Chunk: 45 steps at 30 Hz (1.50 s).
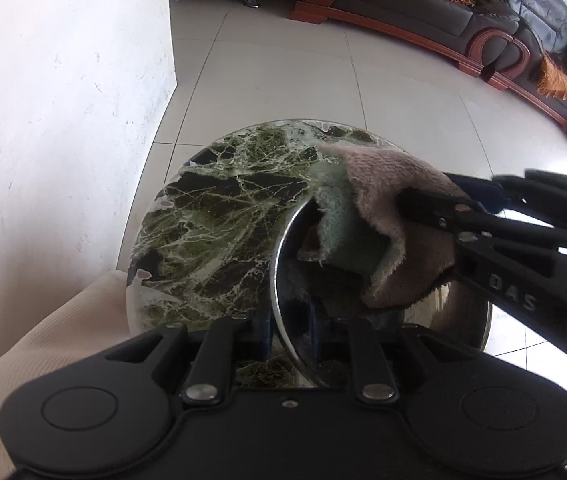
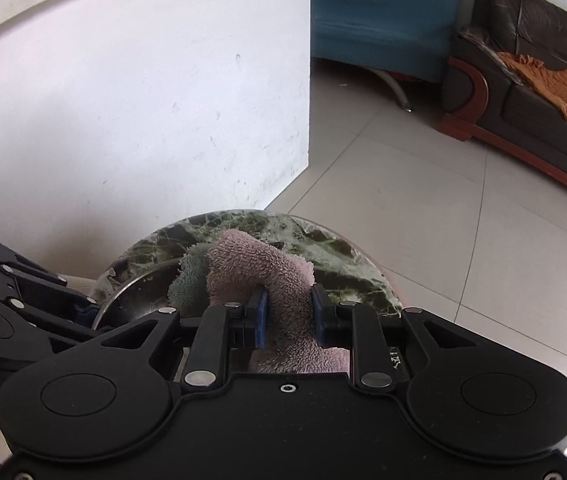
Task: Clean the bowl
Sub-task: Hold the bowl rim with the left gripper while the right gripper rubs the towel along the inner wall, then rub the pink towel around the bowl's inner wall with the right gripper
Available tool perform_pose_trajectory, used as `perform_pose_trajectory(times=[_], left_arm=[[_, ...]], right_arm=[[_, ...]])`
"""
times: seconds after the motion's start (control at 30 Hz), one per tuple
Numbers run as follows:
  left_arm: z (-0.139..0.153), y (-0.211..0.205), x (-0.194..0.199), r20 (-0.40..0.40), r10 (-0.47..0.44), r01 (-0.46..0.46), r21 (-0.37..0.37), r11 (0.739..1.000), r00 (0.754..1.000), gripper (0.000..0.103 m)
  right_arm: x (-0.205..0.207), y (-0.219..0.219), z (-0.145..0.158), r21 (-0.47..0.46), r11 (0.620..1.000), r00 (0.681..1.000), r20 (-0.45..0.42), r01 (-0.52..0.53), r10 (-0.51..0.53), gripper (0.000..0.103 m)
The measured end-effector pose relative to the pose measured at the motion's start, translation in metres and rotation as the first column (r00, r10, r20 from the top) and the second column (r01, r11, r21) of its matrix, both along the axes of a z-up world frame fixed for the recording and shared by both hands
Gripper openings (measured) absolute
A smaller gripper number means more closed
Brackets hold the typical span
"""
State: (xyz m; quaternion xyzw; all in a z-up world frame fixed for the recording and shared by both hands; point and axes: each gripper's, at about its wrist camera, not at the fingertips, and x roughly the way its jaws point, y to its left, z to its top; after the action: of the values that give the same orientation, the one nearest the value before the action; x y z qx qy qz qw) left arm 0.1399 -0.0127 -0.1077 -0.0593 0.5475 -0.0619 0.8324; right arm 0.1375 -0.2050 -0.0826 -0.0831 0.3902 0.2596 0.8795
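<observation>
A steel bowl [image 1: 459, 312] stands tilted on a round green marble table [image 1: 211, 216]. My left gripper [image 1: 289, 332] is shut on the bowl's near rim, one blue pad inside and one outside. From the right, my right gripper [image 1: 419, 232] is shut on a pink and green cloth [image 1: 395, 208] that lies over the far rim and hangs into the bowl. In the right wrist view the cloth [image 2: 259, 264] is pinched between the blue pads of the right gripper [image 2: 289, 312]. The bowl [image 2: 139, 292] and the left gripper [image 2: 85, 308] show at the left.
A white wall [image 1: 63, 100] stands close on the left of the table. Pale floor tiles [image 1: 283, 72] run to a dark leather sofa [image 1: 503, 12] with an orange throw. A teal seat [image 2: 383, 16] stands behind the wall corner. Cream fabric [image 1: 43, 340] lies beside the table.
</observation>
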Motion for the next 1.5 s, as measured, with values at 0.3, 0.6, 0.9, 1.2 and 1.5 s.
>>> perform_pose_trajectory(times=[0.3,0.6,0.9,1.2,1.5], left_arm=[[0.001,0.002,0.003,-0.006,0.001,-0.001,-0.009,1.000,1.000,0.017],[0.000,-0.001,0.004,-0.011,-0.019,0.019,-0.008,1.000,1.000,0.017],[-0.002,-0.004,0.002,-0.001,-0.015,0.015,-0.005,1.000,1.000,0.018],[-0.001,-0.004,0.003,-0.006,-0.028,0.028,0.002,1.000,1.000,0.018],[-0.001,-0.007,0.004,-0.003,-0.022,0.022,0.003,1.000,1.000,0.019]], right_arm=[[-0.034,-0.026,-0.004,0.022,0.996,0.991,-0.099,0.091,-0.089,0.022],[-0.005,0.004,0.007,-0.037,0.999,1.000,0.013,-0.006,0.006,0.022],[-0.023,-0.018,-0.007,0.010,0.997,0.993,-0.094,0.070,-0.069,0.022],[-0.030,-0.012,0.004,-0.034,0.998,0.997,-0.045,0.055,-0.056,0.022],[-0.007,-0.014,-0.005,0.040,0.997,0.995,-0.079,0.071,-0.068,0.022]])
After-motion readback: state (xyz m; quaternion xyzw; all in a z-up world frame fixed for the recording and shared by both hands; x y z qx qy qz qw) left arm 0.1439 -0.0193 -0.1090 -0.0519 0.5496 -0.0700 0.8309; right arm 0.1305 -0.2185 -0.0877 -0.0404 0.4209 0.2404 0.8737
